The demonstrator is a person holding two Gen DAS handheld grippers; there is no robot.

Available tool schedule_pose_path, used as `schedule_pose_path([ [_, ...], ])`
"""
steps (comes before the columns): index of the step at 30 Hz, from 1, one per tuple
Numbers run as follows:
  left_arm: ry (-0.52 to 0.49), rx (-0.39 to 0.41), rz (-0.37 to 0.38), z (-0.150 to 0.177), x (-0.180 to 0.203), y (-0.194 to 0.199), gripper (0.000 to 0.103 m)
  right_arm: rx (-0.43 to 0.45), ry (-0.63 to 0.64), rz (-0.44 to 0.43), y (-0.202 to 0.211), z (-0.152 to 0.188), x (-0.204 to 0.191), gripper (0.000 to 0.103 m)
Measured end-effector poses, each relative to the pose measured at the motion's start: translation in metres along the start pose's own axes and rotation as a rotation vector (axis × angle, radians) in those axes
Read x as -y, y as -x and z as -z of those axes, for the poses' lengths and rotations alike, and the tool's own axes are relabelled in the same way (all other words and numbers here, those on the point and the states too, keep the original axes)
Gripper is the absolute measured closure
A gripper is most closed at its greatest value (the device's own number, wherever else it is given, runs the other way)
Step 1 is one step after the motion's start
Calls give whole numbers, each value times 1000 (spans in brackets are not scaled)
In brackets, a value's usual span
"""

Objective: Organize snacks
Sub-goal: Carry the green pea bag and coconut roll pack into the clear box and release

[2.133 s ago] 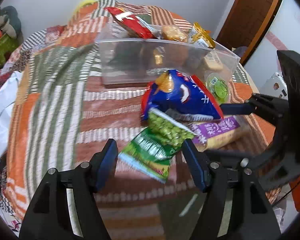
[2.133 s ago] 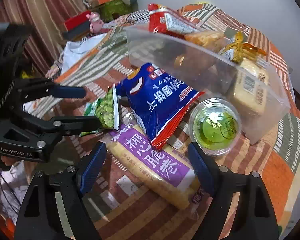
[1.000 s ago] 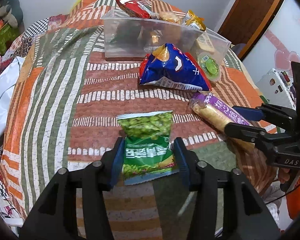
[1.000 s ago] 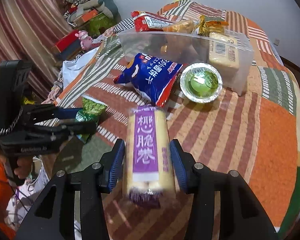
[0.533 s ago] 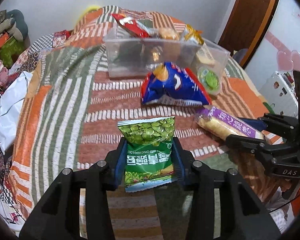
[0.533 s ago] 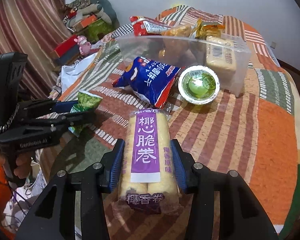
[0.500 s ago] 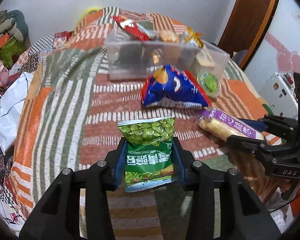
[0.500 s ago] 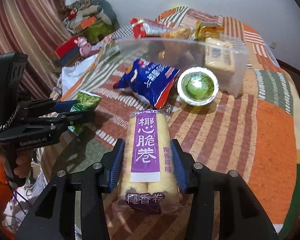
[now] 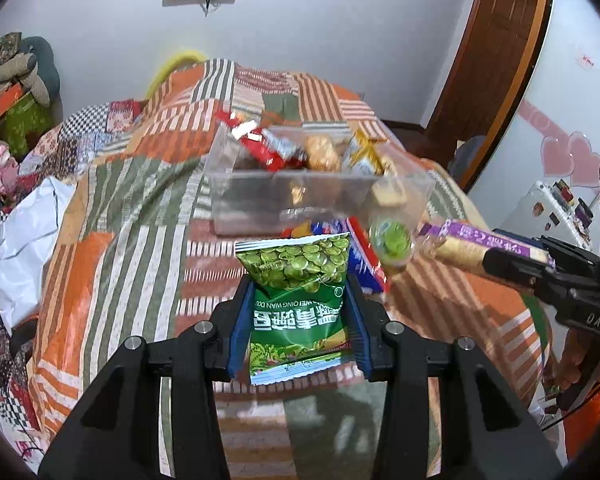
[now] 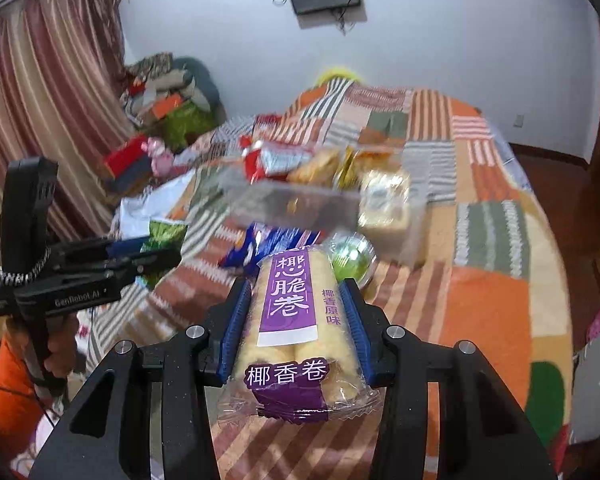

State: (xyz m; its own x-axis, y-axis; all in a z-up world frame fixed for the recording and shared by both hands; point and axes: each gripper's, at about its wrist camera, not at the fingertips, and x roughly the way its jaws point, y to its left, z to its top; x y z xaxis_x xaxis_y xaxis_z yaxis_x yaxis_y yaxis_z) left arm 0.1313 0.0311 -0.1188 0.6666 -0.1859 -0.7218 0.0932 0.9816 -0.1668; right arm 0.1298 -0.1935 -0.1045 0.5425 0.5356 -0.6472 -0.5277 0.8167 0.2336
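Note:
My left gripper (image 9: 298, 304) is shut on a green pea snack bag (image 9: 296, 280), held clear above the quilt. My right gripper (image 10: 296, 308) is shut on a purple-labelled pack of wafer rolls (image 10: 296, 320), also lifted; the same pack (image 9: 480, 246) shows at the right of the left wrist view. Beyond both stands a clear plastic bin (image 9: 300, 196) with several snacks inside, also seen in the right wrist view (image 10: 320, 204). In front of the bin lie a blue chip bag (image 10: 260, 246) and a green jelly cup (image 10: 350, 258).
Everything rests on a striped patchwork quilt (image 9: 132, 216) over a bed. A white bag (image 9: 16, 240) lies at the left edge. Toys and boxes (image 10: 164, 120) pile up by the curtain. A wooden door (image 9: 496, 56) stands at the far right.
Both grippers have risen with their packs and tilted up, so the wall and more of the room show. The pea bag and the wafer pack left the quilt.

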Motion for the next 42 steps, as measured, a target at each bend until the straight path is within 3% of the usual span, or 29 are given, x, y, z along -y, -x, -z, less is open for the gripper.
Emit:
schedule_pose_path([
  [19,5,85,15,-75,5,-18,60,208,-64,135,10,-62,37,61],
  [32,-13,85,1,-124,12,-57,60,247,-104,178,-12,-92,56,61],
  [42,-8,34,9,-152,18,-99,60,201,-117,207,-39,-99,69,61],
])
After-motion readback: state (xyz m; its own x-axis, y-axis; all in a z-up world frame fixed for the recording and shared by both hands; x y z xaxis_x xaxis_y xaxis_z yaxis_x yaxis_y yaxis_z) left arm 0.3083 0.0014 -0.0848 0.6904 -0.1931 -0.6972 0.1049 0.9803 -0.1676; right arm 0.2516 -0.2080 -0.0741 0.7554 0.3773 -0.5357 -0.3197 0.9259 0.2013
